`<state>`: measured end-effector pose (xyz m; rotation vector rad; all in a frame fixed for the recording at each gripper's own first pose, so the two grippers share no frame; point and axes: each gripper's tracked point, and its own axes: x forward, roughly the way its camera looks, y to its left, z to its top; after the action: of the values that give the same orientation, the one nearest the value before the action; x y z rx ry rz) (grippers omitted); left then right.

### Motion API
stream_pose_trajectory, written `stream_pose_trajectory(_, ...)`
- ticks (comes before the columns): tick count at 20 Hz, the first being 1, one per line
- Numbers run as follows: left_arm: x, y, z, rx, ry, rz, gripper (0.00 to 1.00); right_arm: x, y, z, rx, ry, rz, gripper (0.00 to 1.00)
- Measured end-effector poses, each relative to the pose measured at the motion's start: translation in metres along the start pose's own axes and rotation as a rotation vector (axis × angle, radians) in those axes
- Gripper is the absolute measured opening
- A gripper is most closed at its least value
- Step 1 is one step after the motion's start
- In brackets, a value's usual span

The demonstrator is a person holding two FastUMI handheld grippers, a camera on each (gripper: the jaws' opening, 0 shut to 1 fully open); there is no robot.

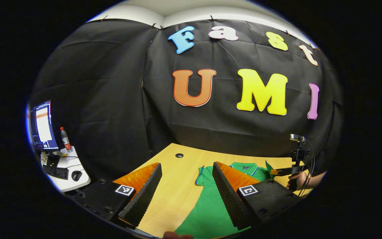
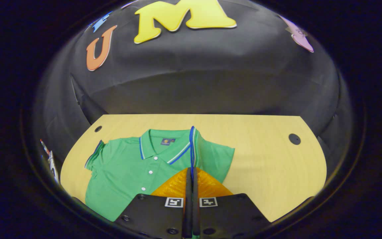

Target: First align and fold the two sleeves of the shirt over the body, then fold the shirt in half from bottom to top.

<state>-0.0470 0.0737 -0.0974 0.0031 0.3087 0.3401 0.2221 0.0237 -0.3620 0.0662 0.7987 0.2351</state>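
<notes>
A green polo shirt point(image 2: 124, 169) with blue-striped collar and cuffs lies face up on the wooden table point(image 2: 270, 166), collar toward the wall. My right gripper point(image 2: 191, 171) is shut on the shirt's right sleeve cuff point(image 2: 192, 146), which stands up from the fingers over the shirt's chest. The other sleeve point(image 2: 95, 156) lies flat, spread out to the side. In the left gripper view my left gripper point(image 1: 187, 164) hovers open above the shirt point(image 1: 207, 205) near its flat sleeve point(image 1: 200, 174), with nothing between the fingers. Farther right there, a hand holds the right gripper point(image 1: 274, 171) pinching green fabric.
Round cable holes point(image 2: 294, 138) point(image 1: 179, 155) sit near the table's far corners. A small white side desk point(image 1: 68, 179) at the left carries a monitor point(image 1: 43, 126), bottle point(image 1: 65, 140), keyboard and mouse. The black cloth wall stands right behind the table.
</notes>
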Motion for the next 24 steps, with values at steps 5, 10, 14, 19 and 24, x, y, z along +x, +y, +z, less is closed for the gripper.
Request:
stream_pose_trajectory(5,-0.010,0.029,-0.001,-0.019,0.004,0.038,0.99,0.024,0.033,-0.022,-0.035,0.068,0.038,0.08)
stream_pose_trajectory(10,-0.012,0.034,-0.005,-0.041,0.007,0.012,0.99,0.006,0.040,-0.015,-0.002,0.042,0.054,0.78)
stream_pose_trajectory(14,-0.009,0.028,-0.005,-0.070,-0.011,-0.056,0.99,-0.045,0.025,-0.007,0.024,0.004,0.033,0.93)
stream_pose_trajectory(19,0.024,0.030,-0.029,-0.057,0.002,-0.119,0.99,-0.145,0.017,0.013,0.007,-0.095,0.034,0.94)
stream_pose_trajectory(24,0.083,0.026,-0.062,-0.050,0.050,-0.166,0.99,-0.243,0.017,0.029,-0.018,-0.210,0.010,0.94)
